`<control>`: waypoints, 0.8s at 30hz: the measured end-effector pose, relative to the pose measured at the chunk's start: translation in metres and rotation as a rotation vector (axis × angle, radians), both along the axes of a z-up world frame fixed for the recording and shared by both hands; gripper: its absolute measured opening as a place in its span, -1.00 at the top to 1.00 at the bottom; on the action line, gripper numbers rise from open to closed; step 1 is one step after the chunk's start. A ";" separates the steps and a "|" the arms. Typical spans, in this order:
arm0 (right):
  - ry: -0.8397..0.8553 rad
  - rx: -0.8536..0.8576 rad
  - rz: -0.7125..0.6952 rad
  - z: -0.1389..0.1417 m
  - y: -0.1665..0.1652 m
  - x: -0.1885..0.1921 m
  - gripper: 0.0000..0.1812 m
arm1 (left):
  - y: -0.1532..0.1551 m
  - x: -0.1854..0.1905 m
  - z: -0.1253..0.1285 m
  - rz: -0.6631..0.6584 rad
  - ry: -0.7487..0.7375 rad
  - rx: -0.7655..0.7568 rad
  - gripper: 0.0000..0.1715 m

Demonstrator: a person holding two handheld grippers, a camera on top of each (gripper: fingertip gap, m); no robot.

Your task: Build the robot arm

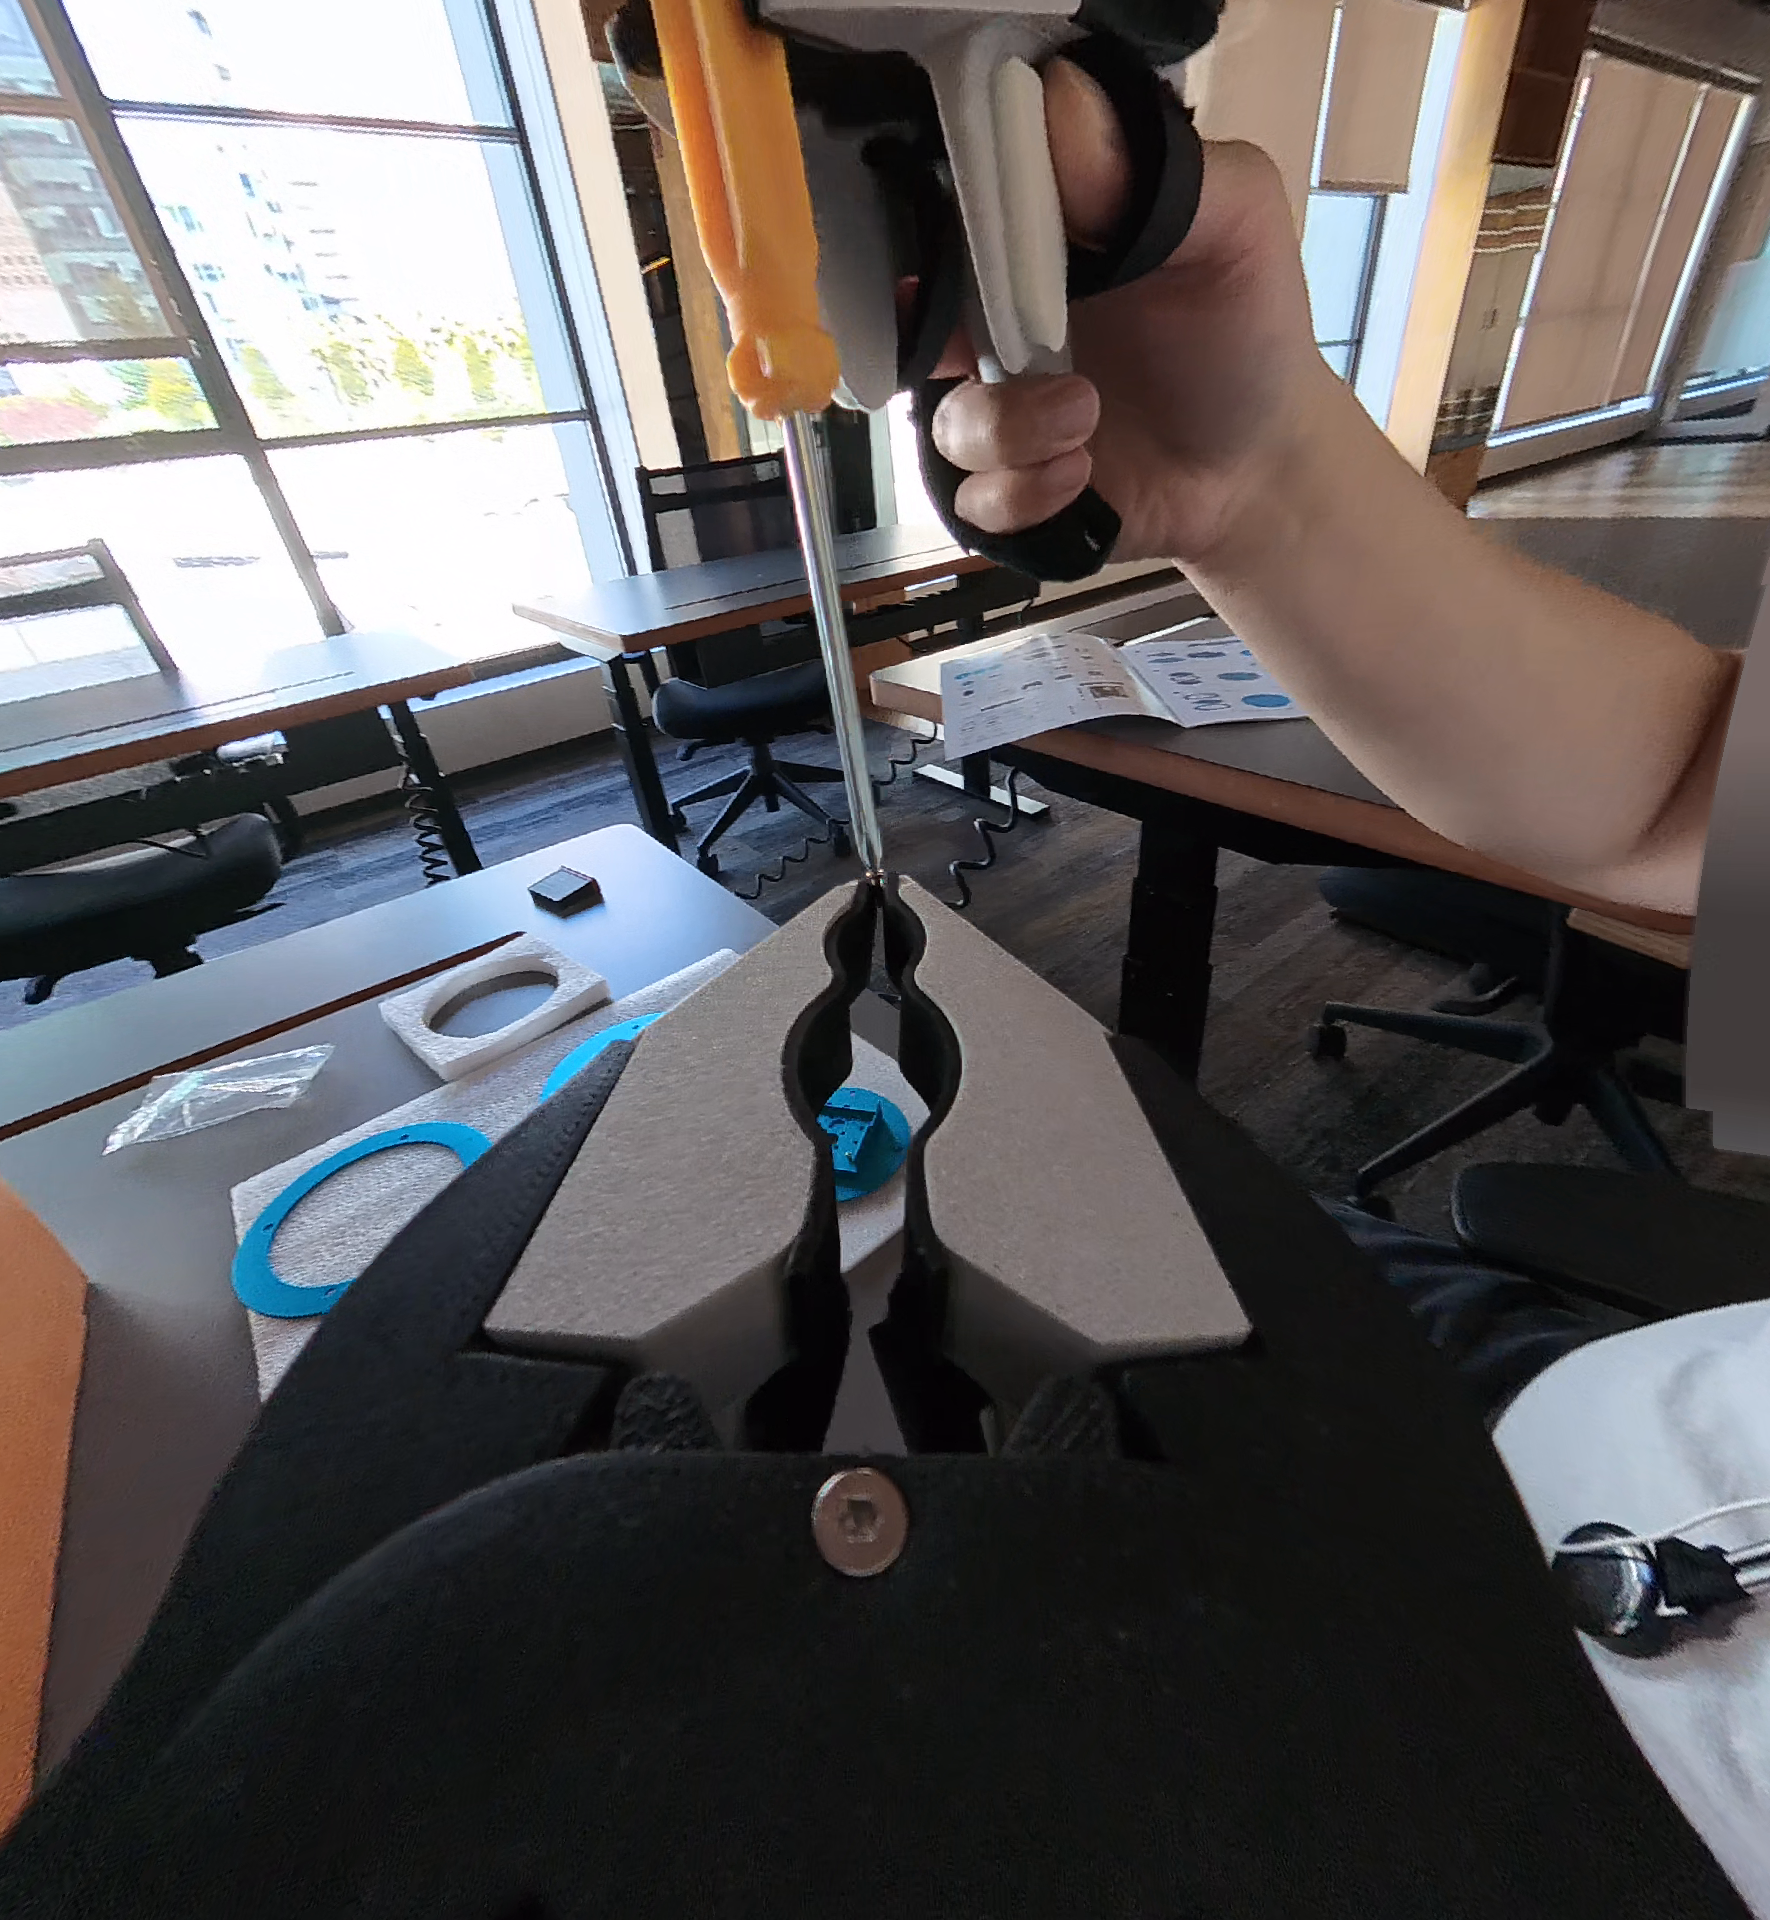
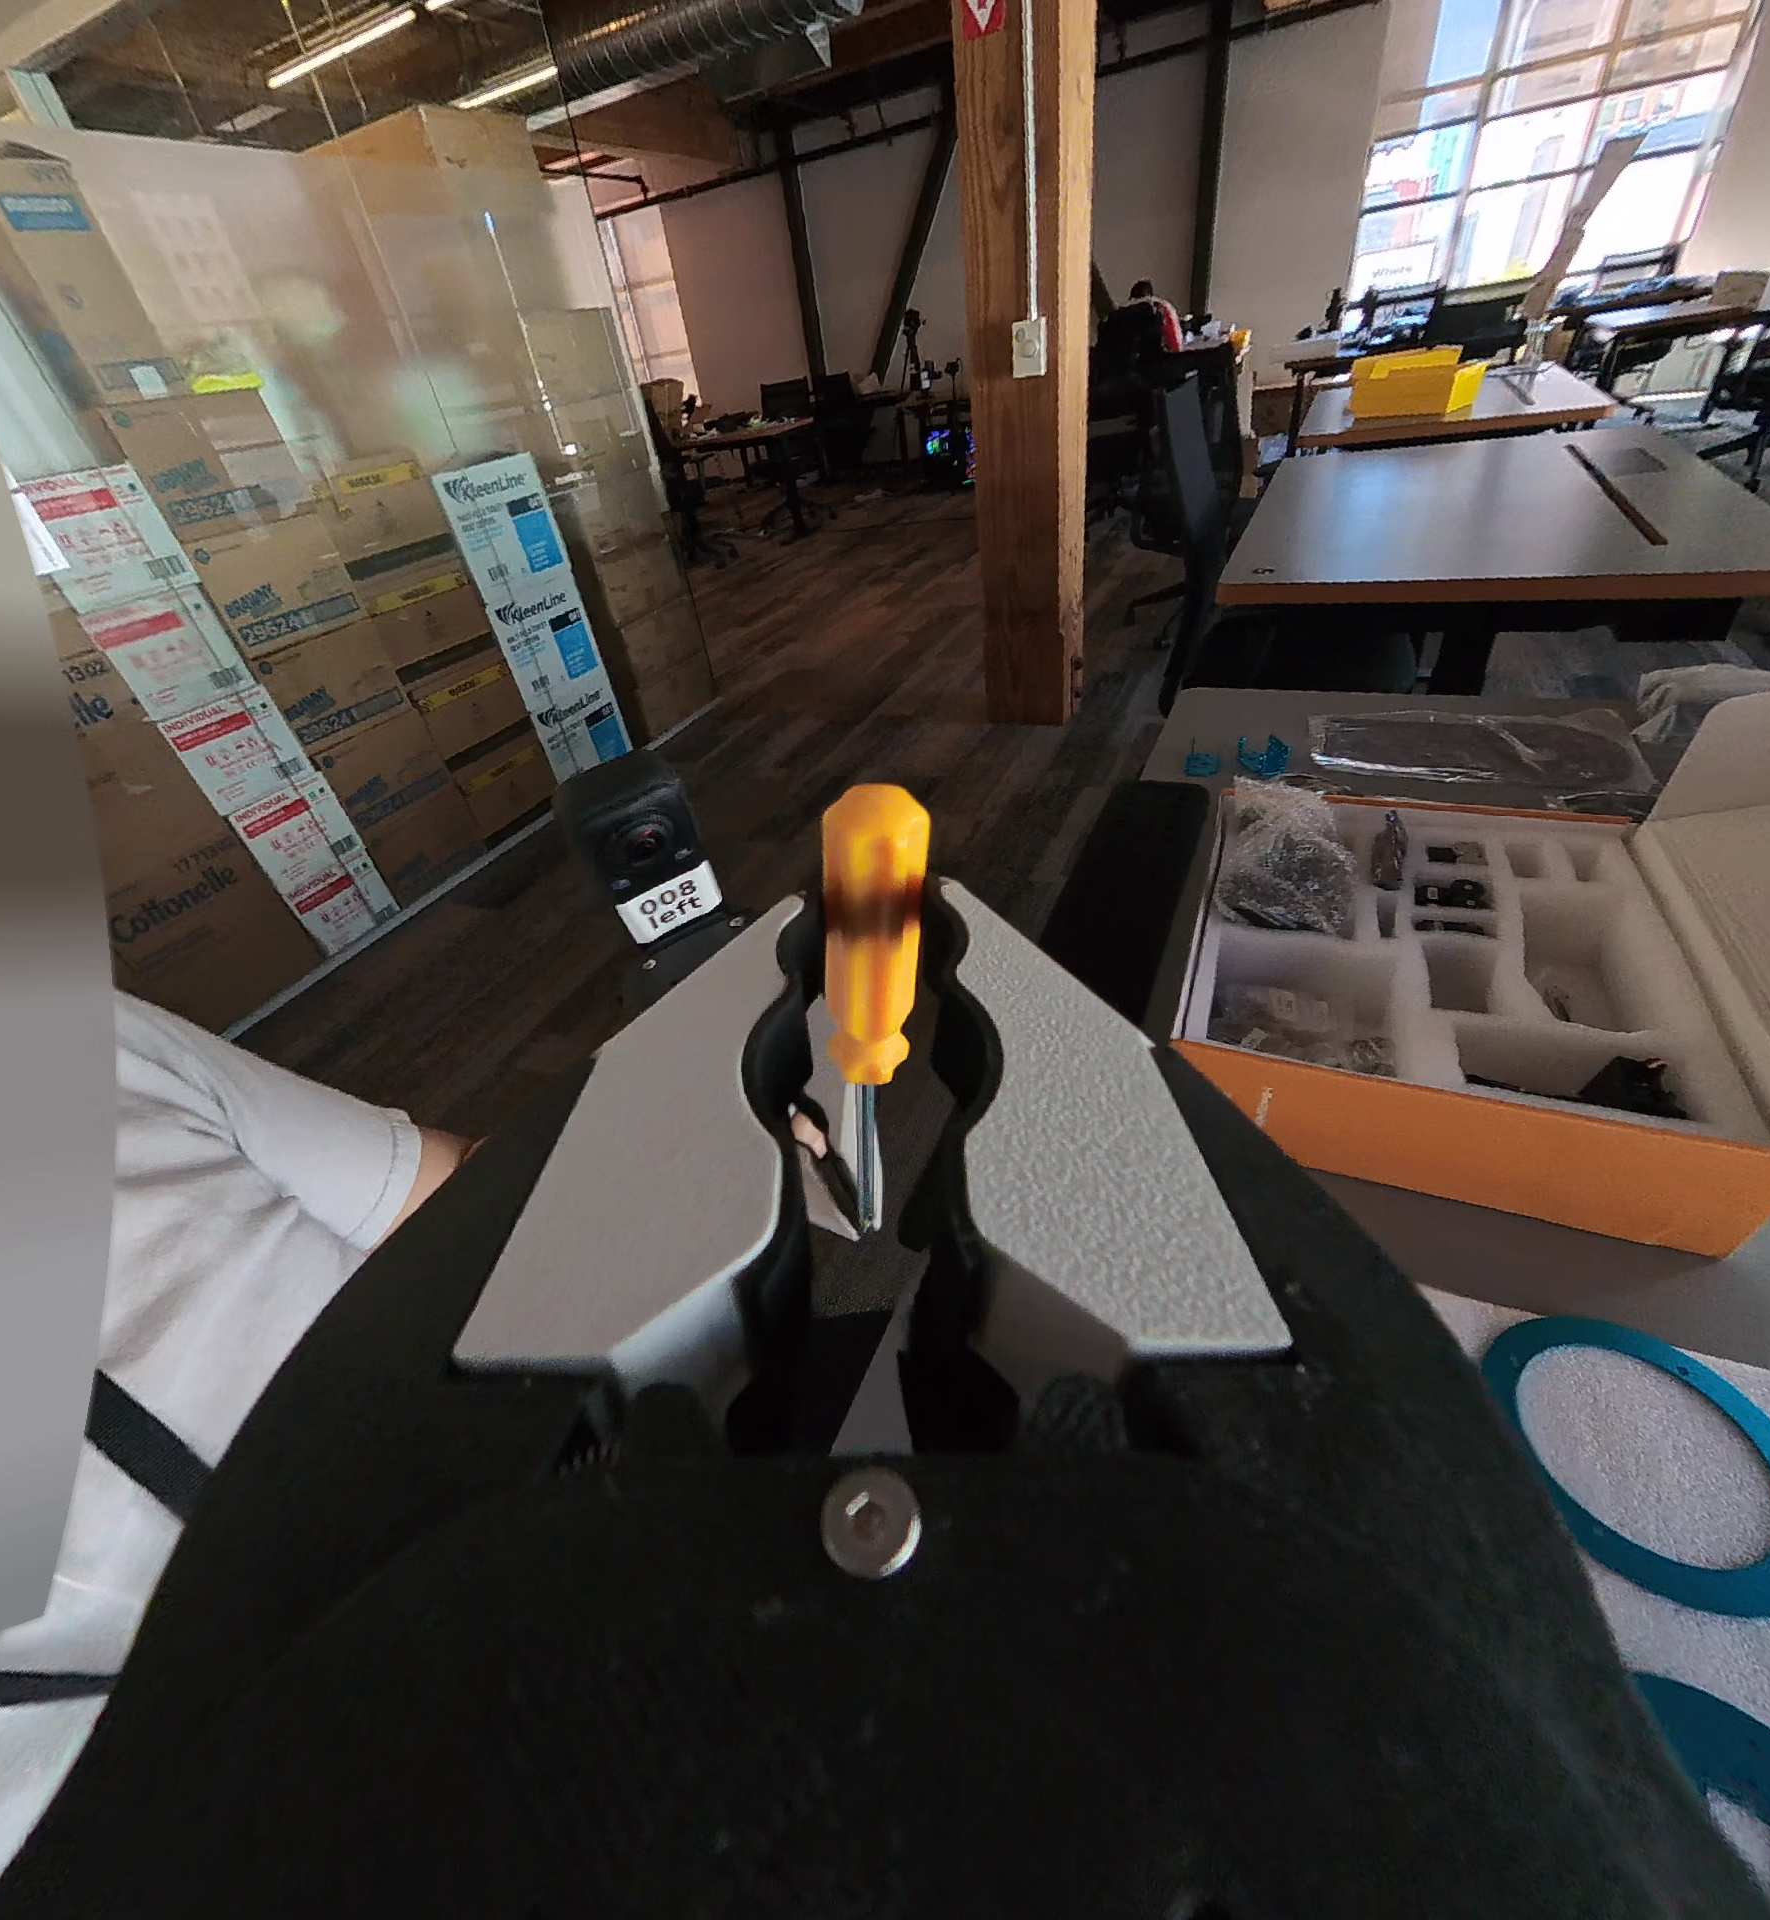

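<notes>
My right gripper (image 2: 876, 904) is shut on the handle of an orange screwdriver (image 2: 873, 935), shaft pointing back toward its camera. In the left wrist view the screwdriver (image 1: 756, 208) comes down from the top, held by the right gripper (image 1: 860, 260) in a person's hand. Its tip touches the tips of my left gripper (image 1: 876, 899). The left gripper is shut, pinching a tiny metal piece that looks like a small screw (image 1: 874, 881). The left gripper holds it in the air above a foam sheet (image 1: 372, 1226).
On the foam lie blue rings (image 1: 341, 1216) and a blue bracket (image 1: 860, 1138). Nearby are a white foam frame (image 1: 496, 1003), a plastic bag (image 1: 221, 1091) and a small black block (image 1: 564, 888). An open orange parts box (image 2: 1483, 1153) stands on the right. A booklet (image 1: 1099, 681) lies on the far desk. My right fingertips sit around 12 cm from my left ones.
</notes>
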State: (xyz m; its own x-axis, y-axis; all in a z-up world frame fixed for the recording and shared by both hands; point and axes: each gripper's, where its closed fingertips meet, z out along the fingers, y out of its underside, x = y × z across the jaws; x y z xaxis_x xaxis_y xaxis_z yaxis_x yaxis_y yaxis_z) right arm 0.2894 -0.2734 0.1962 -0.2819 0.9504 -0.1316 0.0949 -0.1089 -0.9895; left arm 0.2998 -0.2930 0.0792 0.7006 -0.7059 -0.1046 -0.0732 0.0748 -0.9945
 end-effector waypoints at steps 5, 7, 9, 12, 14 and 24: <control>0.059 -0.018 -0.070 0.004 0.003 0.004 0.82 | 0.002 0.000 0.004 0.033 -0.020 0.001 1.00; 0.076 -0.018 -0.061 0.005 0.001 0.006 0.82 | 0.003 0.001 0.003 0.037 -0.017 0.002 1.00; 0.078 -0.003 -0.003 0.004 -0.006 0.008 0.82 | 0.000 0.006 0.002 0.004 -0.010 -0.001 1.00; 0.077 -0.004 0.089 0.004 -0.014 0.013 0.82 | -0.008 0.013 0.002 -0.071 -0.018 0.009 1.00; 0.086 -0.014 0.144 0.007 -0.017 0.018 0.82 | -0.012 0.016 0.005 -0.110 -0.040 0.016 1.00; 0.185 -0.084 0.301 0.025 -0.032 0.037 0.82 | -0.038 0.028 0.025 -0.327 -0.171 0.062 1.00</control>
